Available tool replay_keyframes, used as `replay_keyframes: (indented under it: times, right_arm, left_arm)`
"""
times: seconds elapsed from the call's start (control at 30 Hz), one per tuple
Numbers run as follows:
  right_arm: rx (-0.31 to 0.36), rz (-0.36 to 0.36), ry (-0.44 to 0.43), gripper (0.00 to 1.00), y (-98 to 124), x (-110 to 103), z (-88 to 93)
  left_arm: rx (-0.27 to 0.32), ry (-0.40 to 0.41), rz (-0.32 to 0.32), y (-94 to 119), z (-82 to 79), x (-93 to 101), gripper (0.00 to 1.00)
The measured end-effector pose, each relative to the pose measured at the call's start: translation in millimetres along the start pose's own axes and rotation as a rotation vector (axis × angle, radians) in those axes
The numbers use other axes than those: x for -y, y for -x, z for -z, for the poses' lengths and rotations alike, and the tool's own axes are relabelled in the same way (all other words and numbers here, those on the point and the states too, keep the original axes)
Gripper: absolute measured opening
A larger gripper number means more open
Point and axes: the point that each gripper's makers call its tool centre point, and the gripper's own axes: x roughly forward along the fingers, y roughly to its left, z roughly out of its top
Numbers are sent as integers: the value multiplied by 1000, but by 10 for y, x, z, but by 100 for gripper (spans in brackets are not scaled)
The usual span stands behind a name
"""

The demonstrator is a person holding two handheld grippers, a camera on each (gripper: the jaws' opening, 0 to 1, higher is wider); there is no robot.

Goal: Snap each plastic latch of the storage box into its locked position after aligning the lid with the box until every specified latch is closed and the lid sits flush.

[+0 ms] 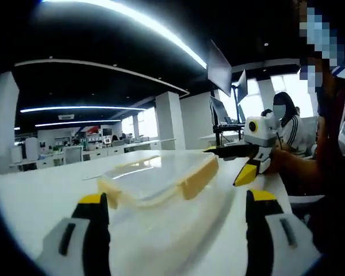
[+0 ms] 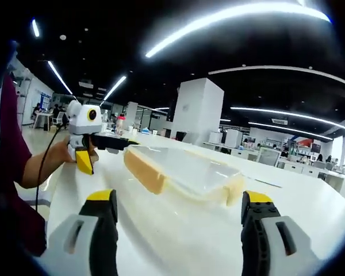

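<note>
One box (image 1: 155,184) lies on a white table (image 1: 40,201), smooth and glossy. The box is low and rectangular, clear plastic with a clear flat lid (image 1: 146,175) on top; the lid reflects the ceiling lights. Pale yellow latches, matte and blocky, sit on its edges. In the left gripper view two can be counted: a long one (image 1: 200,178) on the right end, a shorter one (image 1: 109,191) at the near left corner. In the right gripper view two again: a long one (image 2: 145,169) on the left side, a small one (image 2: 234,190) at the right end. Whether they are snapped down cannot be told. No writing readable on box or grippers.

Left gripper (image 1: 175,230): two grey jaws with black and yellow tips, spread wide, nothing between them, box just ahead across the gap. Right gripper (image 2: 181,230): same build, jaws also wide apart and empty, box ahead of them.

Each gripper appears in the other's view, held in a hand, a white housing over black jaws with a yellow tip: right one (image 1: 250,155) beside the box's right end, left one (image 2: 95,144) near its long latch.

Background: open office, white pillars, strip lights, desks, a seated person (image 1: 287,129).
</note>
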Motion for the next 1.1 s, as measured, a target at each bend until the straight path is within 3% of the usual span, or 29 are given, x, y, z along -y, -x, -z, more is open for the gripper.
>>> replay_keyframes:
  times: [0.33,0.77,1.1]
  right_arm:
    - [-10,-30,21,90,-20,-75,21]
    - [6,-52,-7,93,-23,-101,1]
    - [-2,-31,-3,86,-30,-59,7]
  left_arm:
    - [-13,11,-10,-3,24,-21,100]
    - [-1,-49,-5,-35,-1,1,100]
    - [20,-22,-10,-65,-26,-20,100]
